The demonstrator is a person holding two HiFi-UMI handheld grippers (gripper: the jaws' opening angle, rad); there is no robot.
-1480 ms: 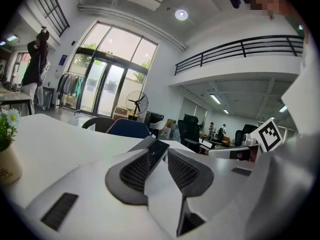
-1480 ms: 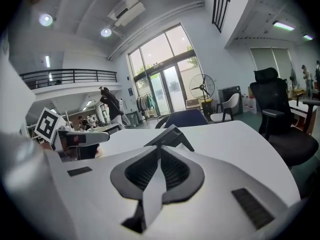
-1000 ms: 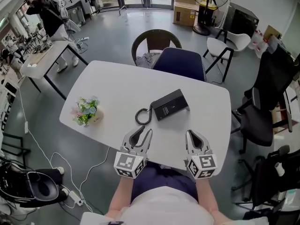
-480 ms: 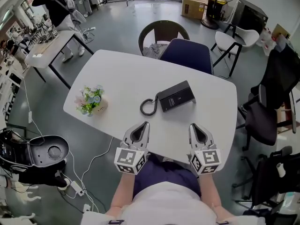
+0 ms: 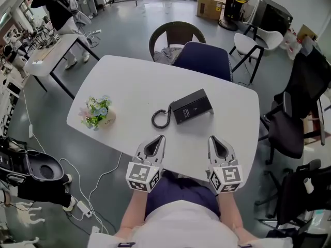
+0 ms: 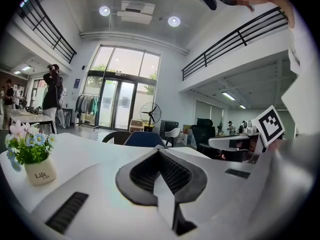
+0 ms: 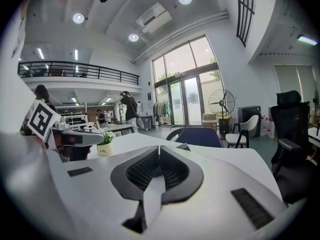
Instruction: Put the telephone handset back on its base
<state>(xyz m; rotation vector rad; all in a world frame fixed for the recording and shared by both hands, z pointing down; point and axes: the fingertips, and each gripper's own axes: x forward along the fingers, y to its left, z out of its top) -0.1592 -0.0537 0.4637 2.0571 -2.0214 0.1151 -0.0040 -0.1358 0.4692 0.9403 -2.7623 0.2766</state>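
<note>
Telephone (image 5: 191, 106): we log one flat black rectangular unit near the middle of the smooth white rounded counter (image 5: 129, 84). Its long axis slants up-right in the head view, with the coiled cord (image 5: 161, 119) at its left end. One potted posy (image 5: 96, 113). Left hand-held gripper (image 5: 159, 139) has just closed, jaws pressed together on nothing; right hand-held gripper (image 5: 213, 139) is likewise pressed together, empty.

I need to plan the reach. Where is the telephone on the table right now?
In the head view the telephone lies right of centre on the table, its coiled cord at its left and the flower pot farther left.
</note>
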